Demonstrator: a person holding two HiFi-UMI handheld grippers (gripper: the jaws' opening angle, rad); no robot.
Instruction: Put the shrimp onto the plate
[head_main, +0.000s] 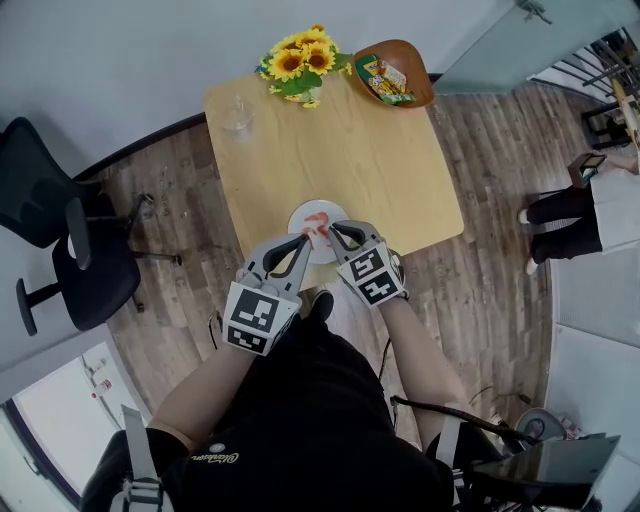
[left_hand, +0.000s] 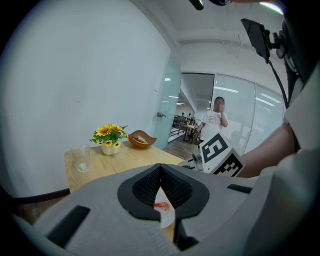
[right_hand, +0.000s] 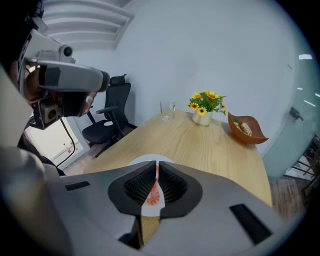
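Note:
An orange-red shrimp (head_main: 318, 220) lies on a small white plate (head_main: 300, 214) near the front edge of the wooden table (head_main: 340, 150). Both grippers hover at the plate's near rim, side by side. My left gripper (head_main: 305, 241) is shut with its tips touching and nothing between them; in its own view the shrimp (left_hand: 161, 205) and plate (left_hand: 168, 217) show below the closed tips (left_hand: 160, 167). My right gripper (head_main: 335, 229) is also shut and empty; past its tips (right_hand: 157, 164) I see the shrimp (right_hand: 153, 197) on the plate (right_hand: 144, 161).
At the table's far end stand a vase of sunflowers (head_main: 298, 62), a wooden bowl of snacks (head_main: 392, 72) and an empty glass (head_main: 238, 118). A black office chair (head_main: 60, 230) is on the left. A person (head_main: 590, 205) stands at the right.

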